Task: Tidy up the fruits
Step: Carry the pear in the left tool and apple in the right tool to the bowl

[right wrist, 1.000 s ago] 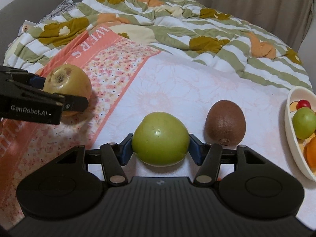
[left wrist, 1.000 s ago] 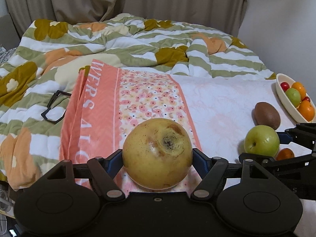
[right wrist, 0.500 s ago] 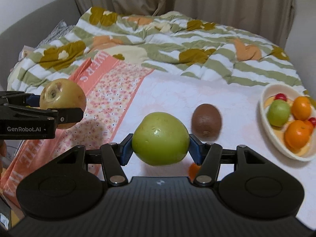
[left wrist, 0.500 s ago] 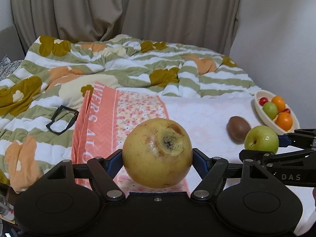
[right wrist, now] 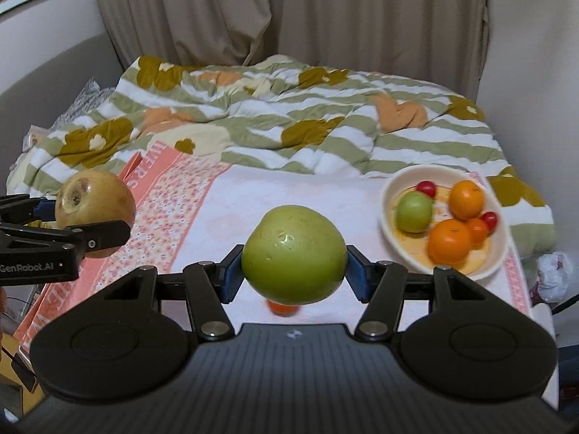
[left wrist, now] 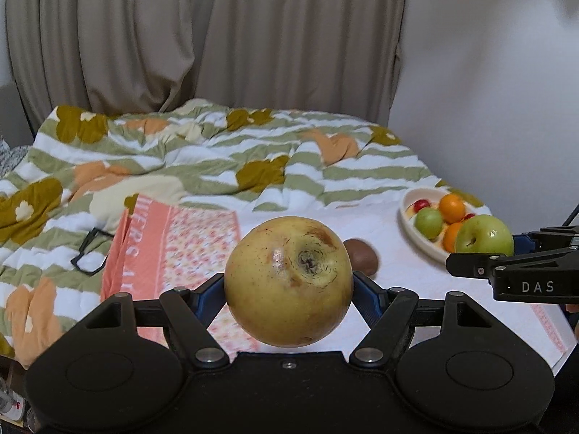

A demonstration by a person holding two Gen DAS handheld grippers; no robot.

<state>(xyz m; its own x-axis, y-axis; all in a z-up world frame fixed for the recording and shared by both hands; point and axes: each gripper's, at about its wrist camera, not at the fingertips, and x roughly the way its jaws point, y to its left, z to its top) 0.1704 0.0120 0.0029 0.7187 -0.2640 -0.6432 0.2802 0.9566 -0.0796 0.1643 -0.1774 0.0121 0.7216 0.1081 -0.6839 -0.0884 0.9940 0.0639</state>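
Left wrist view: the left gripper [left wrist: 288, 285] pinches a large yellow apple [left wrist: 288, 281] between its blue pads [left wrist: 208, 298], the fruit held up in the air above the bed, its brown-ringed calyx end facing the camera. Past the apple at about 1 o'clock, a brown kiwi [left wrist: 362, 261] lies on the pale sheet [left wrist: 398, 282], partly hidden by the apple. At 2 o'clock sits a cream oval bowl [left wrist: 410, 217] holding a small green apple [left wrist: 429, 222], oranges [left wrist: 451, 208] and red cherry-like fruits [left wrist: 422, 204]. At 3 o'clock the right gripper [left wrist: 485, 249] comes in from the edge, clamped on a green apple [left wrist: 484, 234] that overlaps the bowl's near end in this view.

From the right wrist, the jaws of that gripper [right wrist: 294, 267] press against both sides of the green apple [right wrist: 294, 255], lifted clear of the sheet. A small orange fruit [right wrist: 281, 307] peeks out just below it at 6 o'clock, blurred, possibly a mandarin. The bowl [right wrist: 392, 191] lies at 2 o'clock, its rim motion-smeared. At 9 o'clock the left gripper [right wrist: 87, 213] shows side-on with the yellow apple [right wrist: 94, 208] in its grip.

A pink floral cloth [left wrist: 202, 238] lies at 10 o'clock in the left view, black eyeglasses [left wrist: 90, 253] beside it on the striped quilt [left wrist: 217, 159], curtains [left wrist: 217, 36] behind.
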